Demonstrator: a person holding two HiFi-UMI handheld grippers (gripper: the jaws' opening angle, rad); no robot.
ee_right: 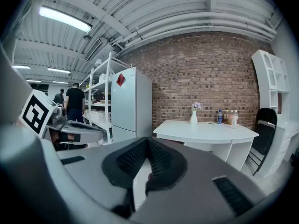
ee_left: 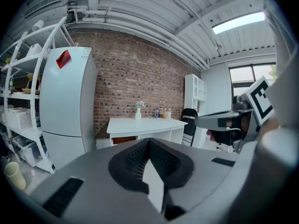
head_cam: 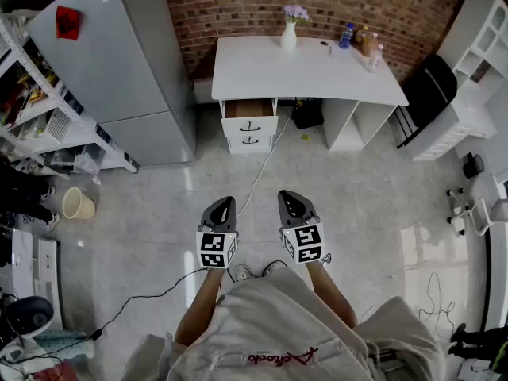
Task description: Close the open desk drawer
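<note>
Brick-walled room with pale tiled floor. Facing white desk [head_cam: 309, 74] from well apart, top drawer [head_cam: 249, 109] under its left end pulled out, untouched. Holding left gripper [head_cam: 224, 203] and right gripper [head_cam: 287, 198] side by side, jaws pressed together, empty. Seemingly nothing done yet: approach and push both left.

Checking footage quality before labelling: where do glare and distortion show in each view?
Head view: glare patches on the floor, desk sharp. Left gripper view: fisheye bows the fridge; ceiling light blown out. Right gripper view: dark corners, lamp glaring.
</note>
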